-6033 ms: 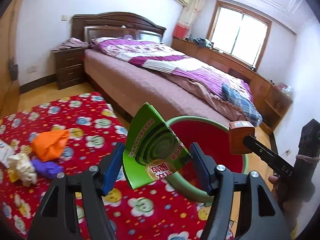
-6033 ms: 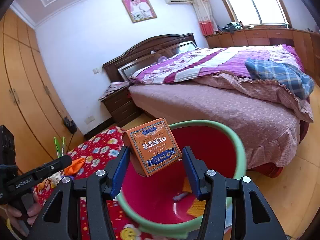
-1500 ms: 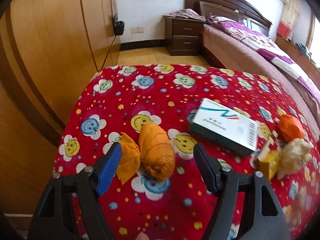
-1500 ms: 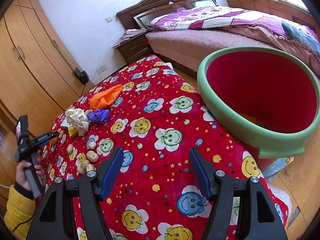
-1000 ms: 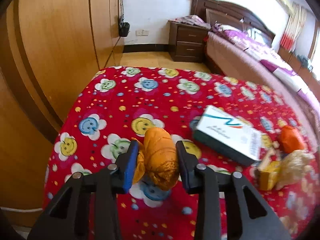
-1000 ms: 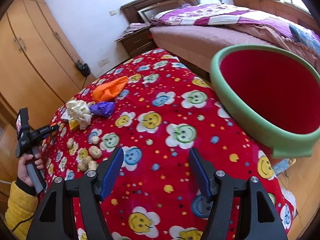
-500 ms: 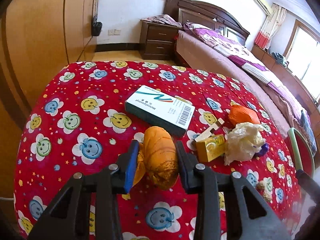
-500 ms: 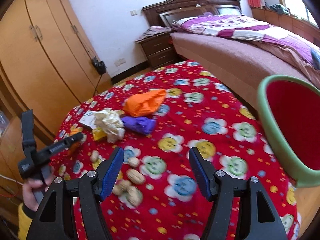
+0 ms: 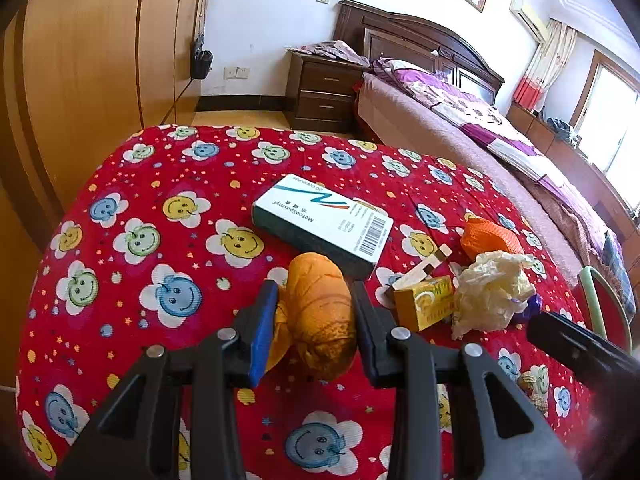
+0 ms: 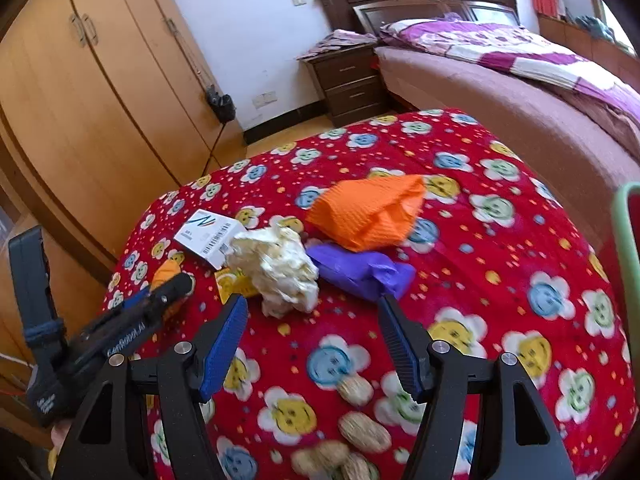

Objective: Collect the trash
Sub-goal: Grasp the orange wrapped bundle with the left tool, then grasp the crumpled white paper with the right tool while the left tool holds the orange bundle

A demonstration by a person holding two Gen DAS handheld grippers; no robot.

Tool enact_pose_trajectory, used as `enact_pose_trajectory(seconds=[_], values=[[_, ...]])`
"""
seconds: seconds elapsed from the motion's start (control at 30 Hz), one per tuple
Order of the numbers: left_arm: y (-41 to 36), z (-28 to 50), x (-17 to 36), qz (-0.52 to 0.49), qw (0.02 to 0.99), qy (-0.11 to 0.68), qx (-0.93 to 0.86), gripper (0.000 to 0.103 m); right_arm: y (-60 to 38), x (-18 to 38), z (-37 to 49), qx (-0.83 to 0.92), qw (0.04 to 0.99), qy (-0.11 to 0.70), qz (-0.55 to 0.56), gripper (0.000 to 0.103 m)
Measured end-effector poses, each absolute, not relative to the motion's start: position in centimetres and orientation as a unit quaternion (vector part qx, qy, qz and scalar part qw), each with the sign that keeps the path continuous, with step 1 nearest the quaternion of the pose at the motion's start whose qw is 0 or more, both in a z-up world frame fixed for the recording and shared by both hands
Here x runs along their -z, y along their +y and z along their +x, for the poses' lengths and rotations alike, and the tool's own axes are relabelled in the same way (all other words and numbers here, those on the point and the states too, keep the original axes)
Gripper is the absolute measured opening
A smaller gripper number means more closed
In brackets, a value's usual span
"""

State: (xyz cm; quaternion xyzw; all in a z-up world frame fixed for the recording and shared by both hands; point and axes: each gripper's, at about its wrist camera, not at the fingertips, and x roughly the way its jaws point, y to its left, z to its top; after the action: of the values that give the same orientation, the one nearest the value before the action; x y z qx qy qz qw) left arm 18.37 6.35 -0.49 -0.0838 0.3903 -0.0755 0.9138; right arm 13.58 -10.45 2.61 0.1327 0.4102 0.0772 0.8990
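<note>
The orange bundle (image 9: pixel 320 312), a knotted mesh-like wad, sits clamped between the 2 blue pads of the left claw (image 9: pixel 314 300), lifted just above the red smiley-flower cloth (image 9: pixel 160 240). The jaws stand partly closed, pressing both sides of the bundle. The left claw tilts downward toward the cloth; in the right wrist view it (image 10: pixel 172 286) shows at 9 o'clock, held by a hand at the lower edge, only partly visible.

From the bundle, a white and dark green box (image 9: pixel 324 222) lies at 12 o'clock, flat on the cloth. At 3 o'clock, a small yellow carton (image 9: pixel 424 302) lies beside a crumpled cream wad (image 9: pixel 492 292), with an orange cloth (image 9: pixel 490 238) behind it at 2 o'clock and a bit of purple wrapper (image 9: pixel 532 306) beyond the wad.

The right claw (image 10: pixel 314 334) is wide apart with nothing between its pads, angled down over the cloth. Ahead of it at 12 o'clock lie the cream wad (image 10: pixel 276 266) and the purple wrapper (image 10: pixel 362 270), touching, with the orange cloth (image 10: pixel 366 212) behind them. Peanuts (image 10: pixel 356 432) lie at 6 o'clock under the claw, blurred. The green rim of the bin (image 10: pixel 626 248) shows at 3 o'clock.
</note>
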Motion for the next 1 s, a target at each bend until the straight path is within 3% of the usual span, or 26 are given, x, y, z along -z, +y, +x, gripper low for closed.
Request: enact_pose_trajectory(seconds=[0.13,0.4,0.5,0.67,1.0], values=[[6.6,18.5,0.4,-0.091,0.913,0.389,0.075,0.037,-9.8,-2.0,14.8,-0.087,0.895,0.416,0.131,0.068],[6.7,18.6,0.4,-0.092,0.912,0.391,0.077,0.037,-9.0,-0.4,16.1,-0.103,0.887,0.433,0.125,0.025],[6.6,18.6,0.5,-0.092,0.912,0.391,0.077,0.037,-9.1,-0.3,16.1,-0.103,0.887,0.433,0.124,0.016],[6.6,18.6,0.5,-0.092,0.913,0.391,0.077,0.037,-10.0,-0.8,15.4,-0.109,0.89,0.422,0.137,0.011],[6.5,18.7,0.4,-0.094,0.914,0.387,0.078,0.037,-12.4,-3.9,11.3,-0.109,0.91,0.366,0.162,0.01]])
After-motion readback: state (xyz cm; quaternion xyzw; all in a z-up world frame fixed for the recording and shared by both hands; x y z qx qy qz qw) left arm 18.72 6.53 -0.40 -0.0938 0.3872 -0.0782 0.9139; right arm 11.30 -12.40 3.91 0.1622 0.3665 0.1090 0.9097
